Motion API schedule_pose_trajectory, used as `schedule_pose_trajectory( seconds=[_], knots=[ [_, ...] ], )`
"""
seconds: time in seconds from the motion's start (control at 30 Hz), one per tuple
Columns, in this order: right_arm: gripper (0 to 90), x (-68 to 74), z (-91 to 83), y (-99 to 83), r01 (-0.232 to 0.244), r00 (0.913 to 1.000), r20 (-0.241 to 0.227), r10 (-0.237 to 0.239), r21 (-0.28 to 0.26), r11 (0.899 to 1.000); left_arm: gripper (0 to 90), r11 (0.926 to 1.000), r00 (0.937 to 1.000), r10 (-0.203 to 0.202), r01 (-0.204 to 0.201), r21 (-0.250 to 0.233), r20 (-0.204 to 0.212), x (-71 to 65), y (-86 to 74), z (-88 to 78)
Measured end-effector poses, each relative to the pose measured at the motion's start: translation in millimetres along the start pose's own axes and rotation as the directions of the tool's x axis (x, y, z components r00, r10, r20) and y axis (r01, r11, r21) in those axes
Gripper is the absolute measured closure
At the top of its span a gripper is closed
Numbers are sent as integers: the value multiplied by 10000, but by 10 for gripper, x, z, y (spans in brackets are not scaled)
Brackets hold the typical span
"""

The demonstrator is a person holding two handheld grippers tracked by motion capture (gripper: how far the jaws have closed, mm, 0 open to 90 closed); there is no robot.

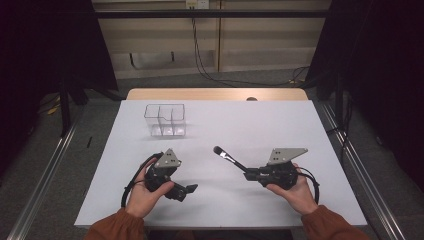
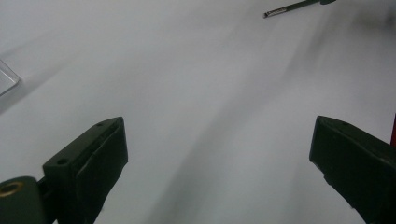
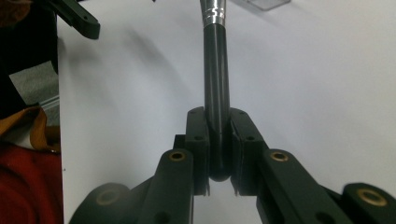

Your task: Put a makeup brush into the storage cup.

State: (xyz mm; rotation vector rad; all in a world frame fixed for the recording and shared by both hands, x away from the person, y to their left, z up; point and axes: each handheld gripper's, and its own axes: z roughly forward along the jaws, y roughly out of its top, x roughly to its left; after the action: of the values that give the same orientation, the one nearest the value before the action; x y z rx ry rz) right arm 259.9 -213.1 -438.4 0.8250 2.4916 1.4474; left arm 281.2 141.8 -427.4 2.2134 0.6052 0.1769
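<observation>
A black makeup brush [image 1: 227,157] with a silver ferrule points up and to the left, off the white table. My right gripper [image 1: 250,175] is shut on the end of its handle. In the right gripper view the two jaws press on the round black handle [image 3: 216,79] from both sides, and the ferrule shows at the top. My left gripper [image 1: 187,190] lies low over the table's front left, pointing right. Its jaws stand wide apart in the left gripper view [image 2: 217,154] with bare table between them. The brush [image 2: 292,8] crosses that view's top edge.
A clear plastic organiser [image 1: 165,120] with several compartments stands at the back left of the white table [image 1: 280,130]. A corner of the organiser [image 2: 7,79] shows in the left gripper view. A wooden strip runs along the table's far edge.
</observation>
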Motion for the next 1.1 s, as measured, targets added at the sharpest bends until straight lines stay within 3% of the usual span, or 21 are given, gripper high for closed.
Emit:
schedule_pose_trajectory(
  seconds=[0.2,0.27,0.33,0.53,0.63,0.73,0.87,1.1],
  knots=[
    [802,39,-20,-5,-91,9998,187,108,-898,9959,44,10000,10000,29,-30,15,52,-13,-7,16],
    [802,46,-33,-4,-355,9994,-75,348,-1297,9909,44,9999,10000,87,-88,69,30,-14,-11,22],
    [802,62,-37,-5,-267,9995,132,289,-1429,9894,45,10000,10000,44,-44,66,46,-16,-16,31],
    [802,48,-34,-19,-425,9987,228,465,-1541,9871,41,9991,9998,-174,178,-383,97,-42,8,49],
    [802,61,-27,-16,-402,9990,137,428,-1519,9876,38,9976,9989,287,-263,-647,358,-84,31,65],
    [801,82,-21,-20,-374,9992,51,386,-1542,9873,31,9941,9997,13,12,-1085,230,-94,42,87],
    [801,99,-8,-12,-302,9995,-91,292,-1508,9881,31,9911,9996,-73,110,-1324,282,-105,55,115],
    [801,96,-11,-9,-433,9991,-88,424,-1637,9856,37,9766,9976,-395,505,-2089,567,-144,141,162]
  ],
)
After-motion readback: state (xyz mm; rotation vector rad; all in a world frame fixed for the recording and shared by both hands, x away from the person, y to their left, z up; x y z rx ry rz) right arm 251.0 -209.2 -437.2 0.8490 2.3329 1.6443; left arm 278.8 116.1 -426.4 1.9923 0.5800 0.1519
